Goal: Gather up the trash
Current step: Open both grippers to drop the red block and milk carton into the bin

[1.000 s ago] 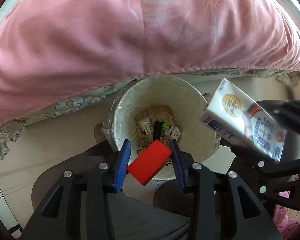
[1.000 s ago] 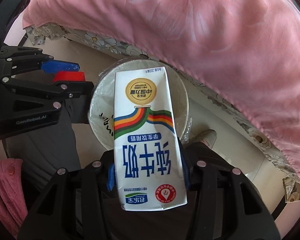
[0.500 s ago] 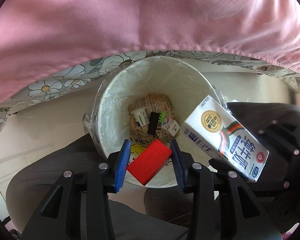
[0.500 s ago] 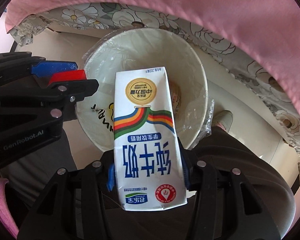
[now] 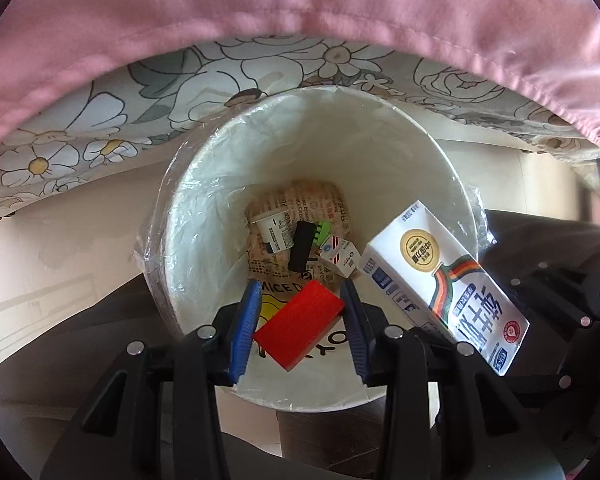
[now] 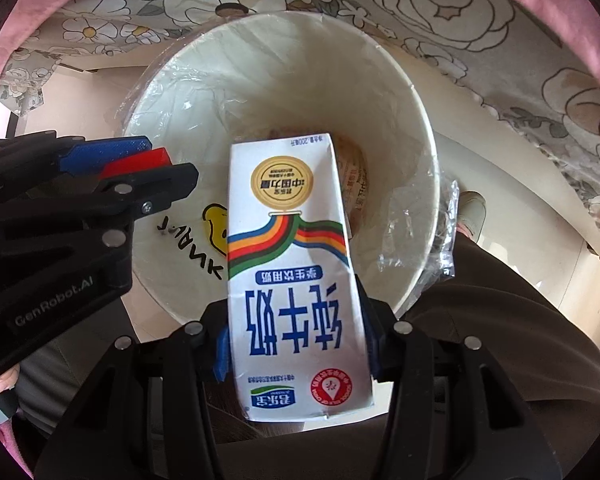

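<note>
While the left hand-held gripper (image 5: 300, 320) clamps a tilted red block (image 5: 299, 325), the right hand-held gripper (image 6: 296, 344) grips the milk carton (image 6: 294, 276), lengthwise toward the bin (image 6: 416, 128).

Both views are taken from wrist cams, aimed almost straight down along the fingers, close above a lined white bin (image 5: 204, 216). The bin (image 6: 416, 128) is shared by both, w/ floral bedding at the top edge. The left gripper (image 6: 140, 160) is caught at the left of the right-wrist view; the milk carton (image 5: 440, 276) appears in both.
</note>
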`<state>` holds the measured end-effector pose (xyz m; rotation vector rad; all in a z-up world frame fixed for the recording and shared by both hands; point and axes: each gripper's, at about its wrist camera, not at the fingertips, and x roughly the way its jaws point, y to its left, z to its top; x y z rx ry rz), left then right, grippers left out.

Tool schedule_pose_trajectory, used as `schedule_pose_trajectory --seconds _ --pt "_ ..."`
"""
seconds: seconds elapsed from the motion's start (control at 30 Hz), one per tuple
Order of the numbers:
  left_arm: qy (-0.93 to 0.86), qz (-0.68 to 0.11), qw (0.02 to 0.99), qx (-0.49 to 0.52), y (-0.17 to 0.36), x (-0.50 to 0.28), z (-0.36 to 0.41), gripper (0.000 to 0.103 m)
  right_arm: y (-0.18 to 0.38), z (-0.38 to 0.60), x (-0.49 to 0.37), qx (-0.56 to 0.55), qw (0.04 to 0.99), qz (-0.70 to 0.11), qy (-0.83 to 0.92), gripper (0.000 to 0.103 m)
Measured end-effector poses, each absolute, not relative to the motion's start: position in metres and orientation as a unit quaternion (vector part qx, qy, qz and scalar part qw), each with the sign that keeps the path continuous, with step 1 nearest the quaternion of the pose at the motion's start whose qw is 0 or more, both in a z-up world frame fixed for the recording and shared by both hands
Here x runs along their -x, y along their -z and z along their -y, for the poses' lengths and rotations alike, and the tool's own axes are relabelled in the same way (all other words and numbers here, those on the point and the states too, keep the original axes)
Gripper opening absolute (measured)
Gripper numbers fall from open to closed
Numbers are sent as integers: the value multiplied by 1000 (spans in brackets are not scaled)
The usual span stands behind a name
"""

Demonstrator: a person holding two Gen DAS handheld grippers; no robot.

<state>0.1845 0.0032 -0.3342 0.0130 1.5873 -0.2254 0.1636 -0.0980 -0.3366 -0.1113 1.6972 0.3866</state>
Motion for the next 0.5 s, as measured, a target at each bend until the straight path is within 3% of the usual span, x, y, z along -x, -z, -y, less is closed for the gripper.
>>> schedule_pose_trajectory --seconds 0.5 --pt "106 -737 668 0 367 -195 0 43 355 103 -172 39 624 -764 -162 50"
